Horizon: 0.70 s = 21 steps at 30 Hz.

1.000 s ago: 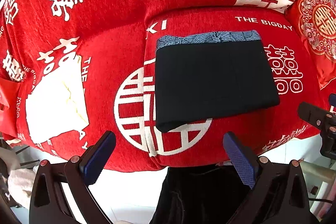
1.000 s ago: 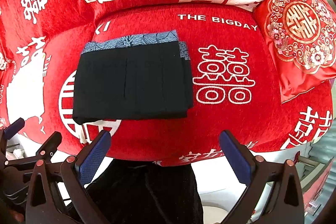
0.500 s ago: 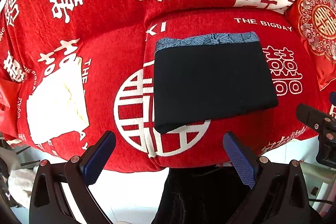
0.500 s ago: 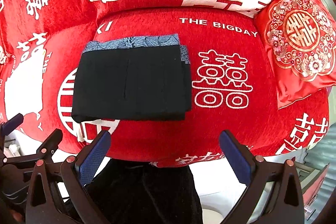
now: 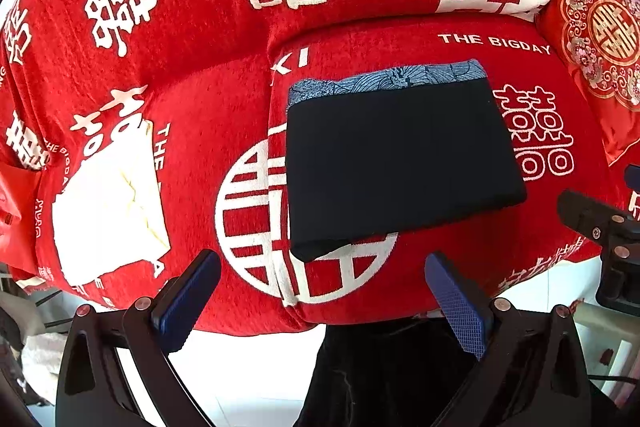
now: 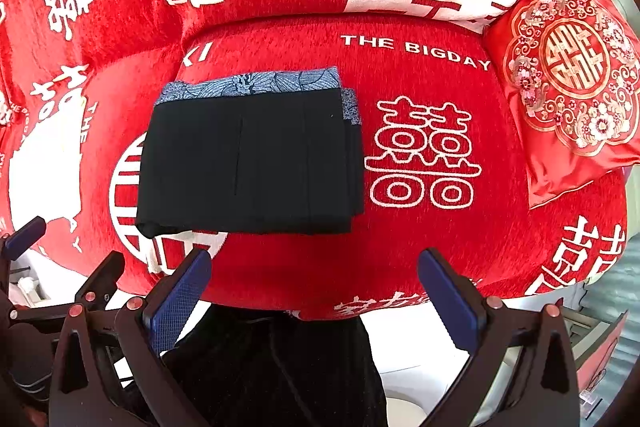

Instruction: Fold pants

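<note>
nearest, the left tool (image 5: 320, 301) and the right tool (image 6: 314, 297) each hang with fingers spread wide and nothing between them, both short of the sofa's front edge. beyond them the black pants (image 5: 400, 167) lie folded into a flat rectangle on the red sofa seat (image 6: 420, 247), a blue patterned band along their far edge. farther right, a red embroidered cushion (image 6: 568, 75) leans at the sofa's end.

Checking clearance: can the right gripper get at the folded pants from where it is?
Probably yes. The right gripper is open and empty, and the folded pants lie flat on the red sofa cover ahead of its fingers, with nothing between.
</note>
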Available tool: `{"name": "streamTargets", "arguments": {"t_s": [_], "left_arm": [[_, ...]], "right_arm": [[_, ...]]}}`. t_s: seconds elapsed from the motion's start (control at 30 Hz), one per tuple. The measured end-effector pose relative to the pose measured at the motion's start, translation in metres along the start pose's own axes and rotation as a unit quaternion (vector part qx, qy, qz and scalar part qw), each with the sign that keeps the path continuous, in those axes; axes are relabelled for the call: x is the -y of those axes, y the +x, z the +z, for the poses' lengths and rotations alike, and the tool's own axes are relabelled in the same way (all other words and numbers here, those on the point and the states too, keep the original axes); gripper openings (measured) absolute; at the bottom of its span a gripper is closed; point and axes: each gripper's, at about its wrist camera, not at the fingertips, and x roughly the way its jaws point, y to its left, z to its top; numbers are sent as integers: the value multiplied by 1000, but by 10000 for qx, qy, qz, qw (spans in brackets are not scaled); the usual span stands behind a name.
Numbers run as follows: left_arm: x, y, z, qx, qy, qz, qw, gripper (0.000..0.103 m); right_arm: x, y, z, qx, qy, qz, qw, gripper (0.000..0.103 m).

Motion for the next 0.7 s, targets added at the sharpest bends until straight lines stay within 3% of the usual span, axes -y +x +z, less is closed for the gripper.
{"name": "streamTargets", "arguments": {"t_s": [0.7], "left_arm": [[4,0,3,31,63,8,10000,102]], "right_arm": [[-1,5,2,-38,-7,-3,10000,103]]}}
